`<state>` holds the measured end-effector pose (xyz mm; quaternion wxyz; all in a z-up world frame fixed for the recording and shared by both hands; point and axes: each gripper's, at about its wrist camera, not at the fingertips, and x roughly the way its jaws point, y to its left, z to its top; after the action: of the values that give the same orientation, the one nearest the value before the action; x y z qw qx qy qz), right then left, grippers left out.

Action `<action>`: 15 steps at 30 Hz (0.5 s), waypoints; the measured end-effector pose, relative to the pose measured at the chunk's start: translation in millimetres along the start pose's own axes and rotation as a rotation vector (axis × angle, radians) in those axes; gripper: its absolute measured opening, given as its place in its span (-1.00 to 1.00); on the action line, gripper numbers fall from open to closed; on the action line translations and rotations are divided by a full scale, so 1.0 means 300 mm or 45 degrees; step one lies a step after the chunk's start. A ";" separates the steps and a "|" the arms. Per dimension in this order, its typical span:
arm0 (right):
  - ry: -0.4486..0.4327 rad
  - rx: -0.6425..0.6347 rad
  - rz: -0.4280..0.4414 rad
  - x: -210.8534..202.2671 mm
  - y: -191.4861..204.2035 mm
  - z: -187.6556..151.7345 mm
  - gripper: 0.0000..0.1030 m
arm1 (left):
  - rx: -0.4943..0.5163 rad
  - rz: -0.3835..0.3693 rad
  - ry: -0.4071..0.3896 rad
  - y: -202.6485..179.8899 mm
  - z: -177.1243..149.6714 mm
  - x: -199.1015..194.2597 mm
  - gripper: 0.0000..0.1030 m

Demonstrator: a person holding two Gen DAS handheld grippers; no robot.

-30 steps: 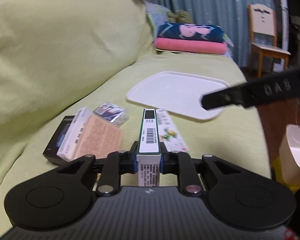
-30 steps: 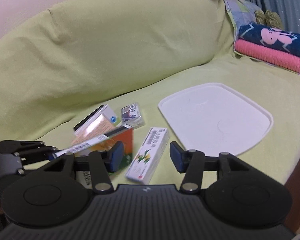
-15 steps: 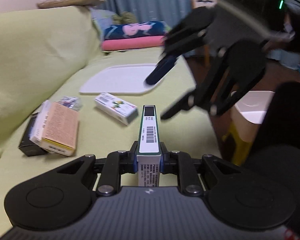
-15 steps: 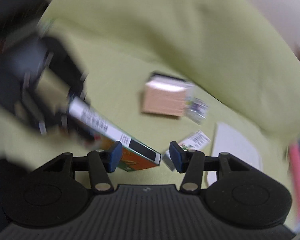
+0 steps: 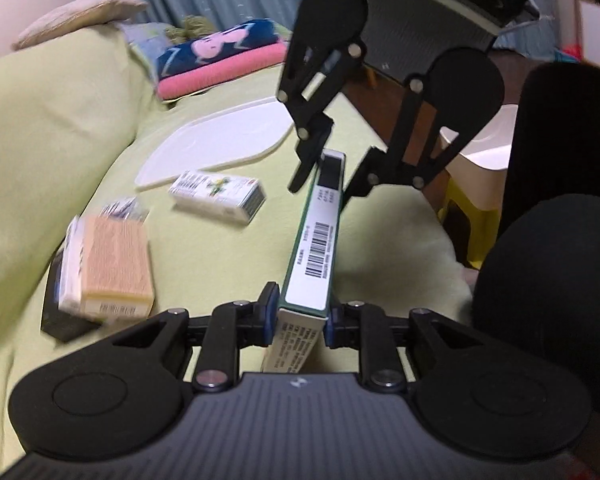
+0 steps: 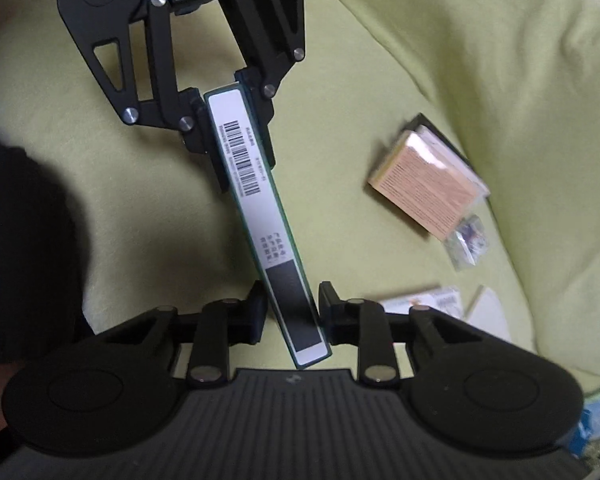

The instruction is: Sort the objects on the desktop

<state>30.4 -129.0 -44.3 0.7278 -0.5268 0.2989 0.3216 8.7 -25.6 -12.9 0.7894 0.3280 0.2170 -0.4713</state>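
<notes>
My left gripper (image 5: 298, 316) is shut on one end of a long green-edged box (image 5: 316, 240) with a barcode, held above the sofa seat. My right gripper (image 6: 292, 312) faces it; its jaws straddle the box's other end (image 6: 296, 312) with small gaps, so it is open. The right gripper also shows in the left wrist view (image 5: 328, 168), and the left gripper in the right wrist view (image 6: 234, 136). A white box with yellow flowers (image 5: 218, 196), a stack of flat boxes topped by an orange one (image 5: 112, 264) and a small clear packet (image 6: 468, 240) lie on the seat.
A white tray (image 5: 220, 140) lies further along the green sofa seat. Folded pink and blue towels (image 5: 220, 60) lie at the far end. The sofa back (image 6: 480, 60) rises behind the boxes. A white and yellow bin (image 5: 480, 184) stands off the seat's front edge.
My right gripper has swung round to face the left one and now straddles the far end of the held box. The left gripper has kept its grip while turning right.
</notes>
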 end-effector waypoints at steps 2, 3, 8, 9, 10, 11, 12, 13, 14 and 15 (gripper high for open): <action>0.052 0.018 -0.051 -0.048 0.006 -0.028 -0.55 | 0.050 0.001 -0.029 -0.027 0.060 0.009 -0.48; 0.078 0.041 -0.071 -0.081 0.002 -0.050 -0.55 | 0.070 -0.007 -0.049 -0.044 0.099 0.017 -0.48; 0.249 0.158 -0.172 -0.289 -0.001 -0.210 -0.55 | 0.190 -0.101 -0.151 -0.195 0.347 0.086 -0.48; 0.298 0.173 -0.191 -0.333 0.009 -0.256 -0.55 | 0.213 -0.126 -0.171 -0.244 0.403 0.107 -0.48; 0.348 0.188 -0.211 -0.378 0.018 -0.302 -0.55 | 0.230 -0.149 -0.187 -0.293 0.453 0.128 -0.48; 0.397 0.202 -0.229 -0.422 0.028 -0.349 -0.55 | 0.241 -0.175 -0.202 -0.347 0.504 0.150 -0.48; 0.443 0.218 -0.238 -0.459 0.043 -0.399 -0.55 | 0.242 -0.206 -0.214 -0.400 0.554 0.175 -0.48; 0.488 0.233 -0.245 -0.496 0.058 -0.450 -0.55 | 0.238 -0.241 -0.220 -0.448 0.599 0.201 -0.48; 0.523 0.256 -0.245 -0.527 0.076 -0.505 -0.55 | 0.232 -0.275 -0.222 -0.503 0.642 0.230 -0.48; 0.558 0.280 -0.245 -0.559 0.095 -0.560 -0.55 | 0.234 -0.302 -0.223 -0.555 0.676 0.258 -0.47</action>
<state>-111.1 -309.0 24.2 0.7257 -0.5277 0.4312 0.0948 -96.3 -275.4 24.5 0.7109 0.3285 0.1407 -0.6058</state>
